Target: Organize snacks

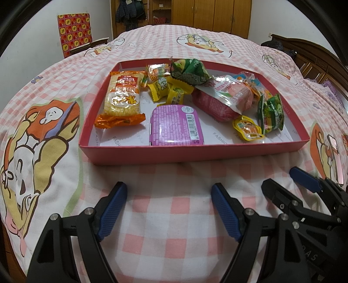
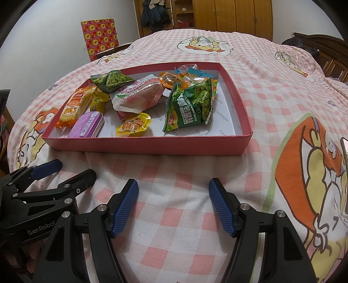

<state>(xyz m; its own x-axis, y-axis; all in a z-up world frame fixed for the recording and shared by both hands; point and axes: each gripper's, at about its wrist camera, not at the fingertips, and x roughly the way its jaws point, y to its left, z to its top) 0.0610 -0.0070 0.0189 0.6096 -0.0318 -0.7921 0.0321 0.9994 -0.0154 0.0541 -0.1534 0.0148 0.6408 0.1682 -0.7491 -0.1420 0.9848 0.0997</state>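
— Left wrist view first: what do we have in the tray?

— We see a shallow red cardboard tray (image 1: 191,150) with a white printed floor, lying on the bed. Inside, a ridged rice-cracker pack (image 1: 122,96) in clear film with crimped orange ends lies along the left wall. Beside it sits a glossy purple tin (image 1: 176,125) with rounded corners and a barcode label. Small yellow candy wrappers (image 1: 167,90) cluster behind the tin, and a crumpled green pea packet (image 1: 191,71) is at the back.

— And on the right wrist view?

— We make out a puffy green pea bag (image 2: 191,104) with serrated ends leaning near the middle, a pink-and-white soft pouch (image 2: 139,95) to its left, and a yellow sealed jelly cup (image 2: 133,126) in front of the pouch, near the front wall.

— Where is the tray relative to our grippers?

— It lies ahead of both, apart from them. Our left gripper (image 1: 169,196) hangs over the pink-and-white checked bedsheet (image 1: 174,228), its ribbed blue pads spread wide with nothing between them. Our right gripper (image 2: 174,191) is likewise parted and empty, just beside the left.

— Beyond the bed?

— We see a wooden wardrobe (image 2: 235,17) at the far wall.
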